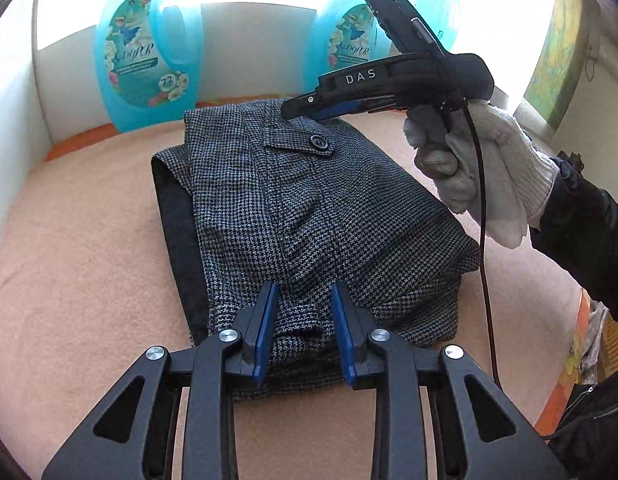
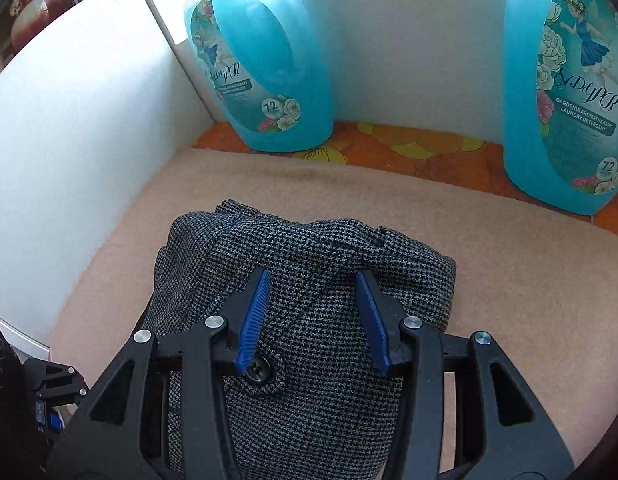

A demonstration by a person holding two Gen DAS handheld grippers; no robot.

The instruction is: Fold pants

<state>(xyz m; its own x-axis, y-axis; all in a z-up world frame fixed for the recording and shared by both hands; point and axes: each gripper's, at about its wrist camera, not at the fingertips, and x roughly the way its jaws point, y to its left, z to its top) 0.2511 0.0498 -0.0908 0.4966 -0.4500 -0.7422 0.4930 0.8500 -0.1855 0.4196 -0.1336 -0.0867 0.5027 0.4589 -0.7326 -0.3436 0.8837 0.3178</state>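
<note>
Nearest in the left wrist view, the left gripper (image 1: 303, 292) hangs over the near edge of the folded pants (image 1: 305, 216), its blue pads apart and holding nothing. The pants lie as a compact grey houndstooth bundle in the middle of a peach cloth surface (image 1: 77, 240).

Only this view shows the right gripper (image 1: 299, 109) from outside, held in a white-gloved hand (image 1: 481, 168) over the bundle's far right corner, beside a pocket flap with a dark button (image 1: 317, 141). The right wrist view shows that gripper's jaws spread wide above the fabric, gripping nothing, with the button just by its left pad.

Bare cloth runs all round the bundle. Beyond its far edge lies an orange floral strip (image 2: 409, 144), then two blue detergent bottles (image 2: 261, 64) against white panels (image 2: 69, 140) closing the left and far sides.
</note>
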